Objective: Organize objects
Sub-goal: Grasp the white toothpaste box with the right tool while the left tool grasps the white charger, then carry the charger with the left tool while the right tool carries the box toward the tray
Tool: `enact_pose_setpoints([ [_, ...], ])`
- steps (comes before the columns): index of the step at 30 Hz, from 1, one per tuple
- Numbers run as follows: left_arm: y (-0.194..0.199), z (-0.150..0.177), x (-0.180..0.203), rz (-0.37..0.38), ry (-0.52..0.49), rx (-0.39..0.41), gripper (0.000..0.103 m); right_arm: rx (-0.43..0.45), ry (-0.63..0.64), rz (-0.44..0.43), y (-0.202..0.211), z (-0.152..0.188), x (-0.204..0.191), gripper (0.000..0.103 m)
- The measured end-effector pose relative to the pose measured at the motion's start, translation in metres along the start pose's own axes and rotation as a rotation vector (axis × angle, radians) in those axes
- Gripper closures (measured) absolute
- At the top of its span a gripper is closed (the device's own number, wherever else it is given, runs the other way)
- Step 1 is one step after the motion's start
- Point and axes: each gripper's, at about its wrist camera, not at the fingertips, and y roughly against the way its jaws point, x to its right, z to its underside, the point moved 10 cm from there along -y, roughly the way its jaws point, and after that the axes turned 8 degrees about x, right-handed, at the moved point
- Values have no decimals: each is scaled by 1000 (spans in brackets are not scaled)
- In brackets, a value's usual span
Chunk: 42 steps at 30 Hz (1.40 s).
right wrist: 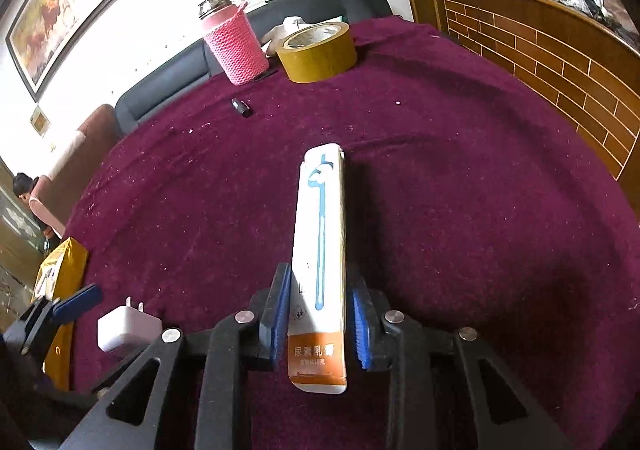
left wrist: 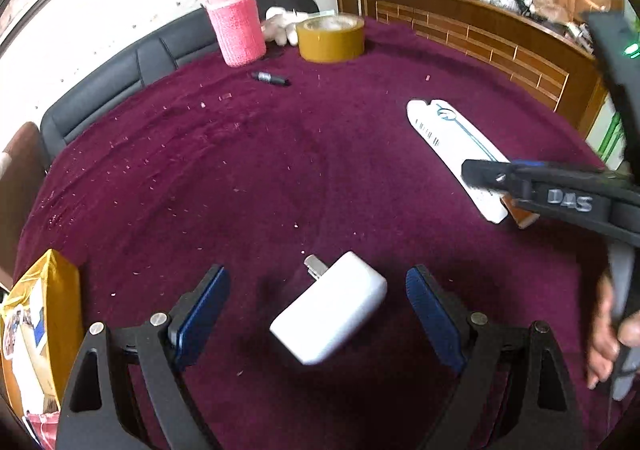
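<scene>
**Slim carton pinched on the right, charger framed on the left**

The right gripper (right wrist: 318, 324) is pinching a long, slim cardboard box (right wrist: 320, 250) near its closer end, its ribbed blue pads (right wrist: 280, 314) pressing on both long sides. The box is white with a thin blue line drawing running along its length, an orange band with printed characters at the near end, and a rounded tuck flap at each end. It is pointing away from the camera across the table (right wrist: 460, 190), which is wearing a deep maroon, velvety cloth that is carrying pale crumbs and lint. In the left wrist view the same box (left wrist: 448, 138) is lying flat on the cloth under the black fingers of that gripper (left wrist: 504, 186).

The left gripper (left wrist: 318, 314) is hanging with its fingers spread wide, touching nothing. Between them, apart from both pads, a white wall charger (left wrist: 332, 310) is lying on the cloth: a smooth, glossy block with rounded corners and metal prongs pointing toward the far side.

At the far edge a bottle in a pink knitted sleeve (right wrist: 236, 46) is standing upright beside a wide roll of tan packing tape (right wrist: 318, 50) lying flat. A small black cylinder (right wrist: 242, 107) is resting nearer the middle. A yellow printed box (left wrist: 38, 322) is sitting at the left edge.
</scene>
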Motion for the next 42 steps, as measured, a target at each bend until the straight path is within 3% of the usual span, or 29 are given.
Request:
enact_pose_setpoints([
  [2, -7, 5, 3, 15, 20, -21, 16, 0, 0, -6, -1, 0, -1, 69],
  [4, -6, 5, 6, 40, 40, -8, 29, -1, -3, -14, -1, 0, -2, 65],
  [6, -1, 5, 9, 75, 60, -4, 62, 0, -14, -35, 0, 0, -4, 55],
  [7, 0, 5, 10, 70, 55, -5, 65, 1, -22, -55, 0, 0, -6, 48],
  [10, 5, 8, 15, 60, 39, 2, 65, 4, -9, -70, -1, 0, -12, 37],
  [18, 33, 21, 14, 90, 124, 11, 65, 18, -2, -68, -1, 1, -13, 35],
  [21, 44, 31, 15, 85, 138, 4, 65, 8, 0, -99, -3, 0, -17, 22],
  [24, 47, 39, 14, 53, 135, -7, 65, -45, 101, -23, -11, 3, -26, 19],
  [25, 48, 42, 13, 48, 143, -9, 65, -63, 156, 32, -15, 5, -30, 20],
  [27, 51, 45, 11, 53, 166, -12, 65, -59, 226, 131, -20, 4, -30, 40],
  [28, 54, 46, 11, 56, 178, -9, 65, -35, 272, 181, -21, 3, -30, 54],
  [31, 62, 48, 9, 49, 184, 6, 65, -38, 267, 164, -19, 3, -32, 78],
  [42, 86, 54, 6, 37, 218, 28, 64, -42, 111, 45, 18, 13, -22, 80],
])
